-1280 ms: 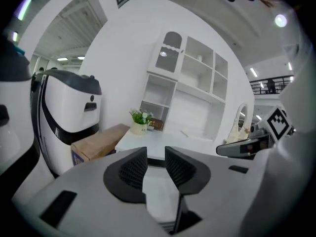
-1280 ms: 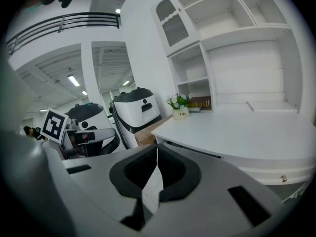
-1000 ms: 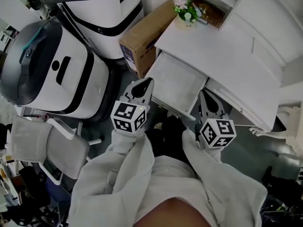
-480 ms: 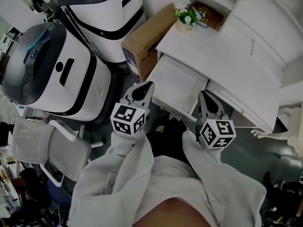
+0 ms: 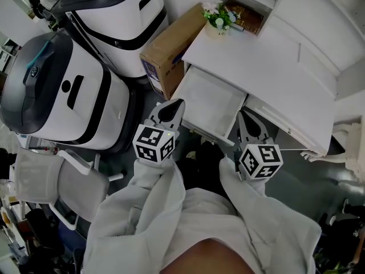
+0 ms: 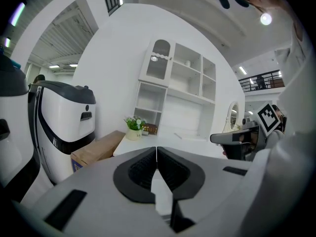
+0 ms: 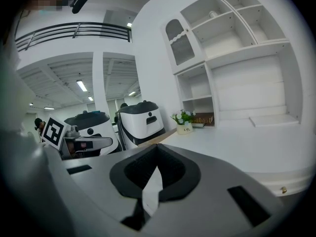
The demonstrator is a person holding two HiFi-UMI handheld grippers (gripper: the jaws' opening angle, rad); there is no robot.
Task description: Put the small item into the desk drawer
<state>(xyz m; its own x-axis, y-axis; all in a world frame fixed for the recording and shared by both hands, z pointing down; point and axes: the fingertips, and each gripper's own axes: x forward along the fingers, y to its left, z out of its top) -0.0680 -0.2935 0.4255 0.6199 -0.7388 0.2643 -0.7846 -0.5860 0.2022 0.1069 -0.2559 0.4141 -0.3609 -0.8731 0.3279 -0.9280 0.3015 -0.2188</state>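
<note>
A: How are the arms held?

B: Both white sleeves (image 5: 142,210) reach forward, side by side. The left hand-held gripper (image 5: 177,103) points at the near left corner of the open drawer (image 5: 208,101). The right hand-held gripper (image 5: 244,115) points at its near right corner. Each marker cube (image 5: 154,142) faces up at the head camera.

A: And the jaws?

B: Both are clenched. In the left gripper view the tips meet in a thin seam with nothing between them, and the right gripper view shows the same. I cannot make out the small item in any view.

A: Anything changed from a second ago?

B: The grippers keep the same pose and stay closed. Only the head view has shifted, so the drawer, the table (image 5: 268,61) and the cardboard box (image 5: 168,50) sit slightly higher and further left.

A: What about the surroundings?

B: The drawer is pulled out from under the white table's front edge, its white bottom bare. A flower pot (image 5: 215,19) stands at the table's far corner, in front of a white shelf unit (image 6: 173,83). The box leans beside the table. Two large white machines (image 5: 51,84) stand to the left, with a grey chair (image 5: 57,181) near them.
</note>
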